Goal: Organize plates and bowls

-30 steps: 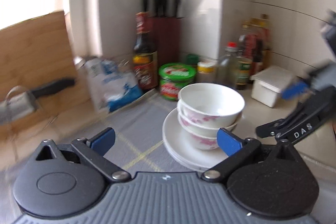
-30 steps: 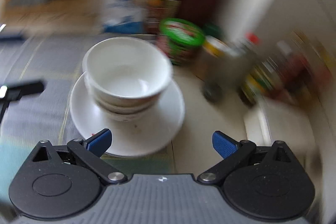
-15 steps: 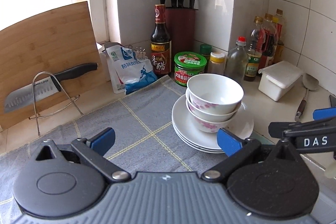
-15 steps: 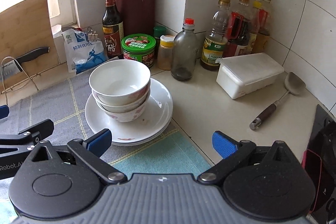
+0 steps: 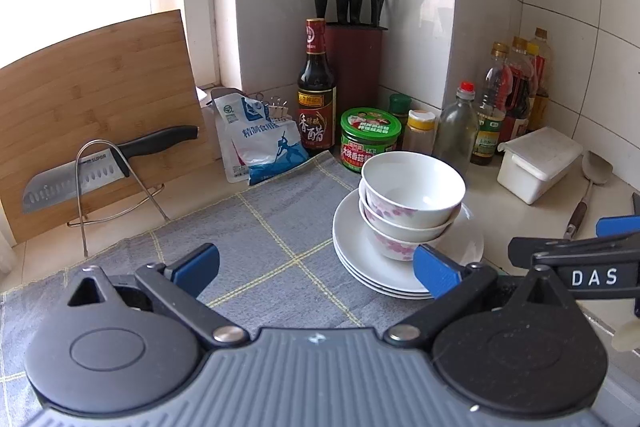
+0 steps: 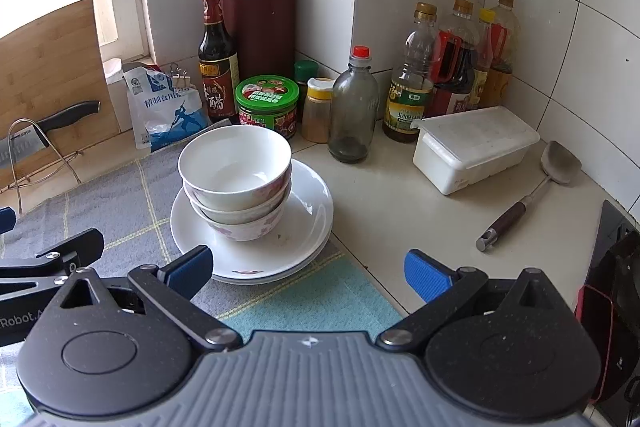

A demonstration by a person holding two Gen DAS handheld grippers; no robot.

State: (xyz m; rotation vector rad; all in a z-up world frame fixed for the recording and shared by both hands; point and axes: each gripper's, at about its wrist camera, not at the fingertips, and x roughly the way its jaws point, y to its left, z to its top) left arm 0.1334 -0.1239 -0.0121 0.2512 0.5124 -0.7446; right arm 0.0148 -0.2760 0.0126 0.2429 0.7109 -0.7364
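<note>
Three white bowls with pink flowers (image 5: 410, 203) (image 6: 236, 183) are nested on a stack of white plates (image 5: 360, 259) (image 6: 304, 227), at the right edge of a grey checked mat (image 5: 256, 239) (image 6: 116, 203). My left gripper (image 5: 316, 269) is open and empty, low over the mat, its right finger just in front of the plates. My right gripper (image 6: 308, 271) is open and empty, near the front right rim of the plates. Each gripper shows at the edge of the other's view.
Behind the stack stand a green-lidded jar (image 6: 266, 105), a vinegar bottle (image 5: 316, 87), a knife block (image 6: 260, 23), a salt bag (image 5: 260, 139) and several bottles (image 6: 452, 71). A white lidded box (image 6: 474, 147) and a spatula (image 6: 532, 187) lie right. A cutting board (image 5: 92, 107) with cleaver (image 5: 104, 167) stands left.
Both views were blurred a second ago and are steady now. Both grippers have drawn back and up from the stack a little; the bowls and plates have not moved.
</note>
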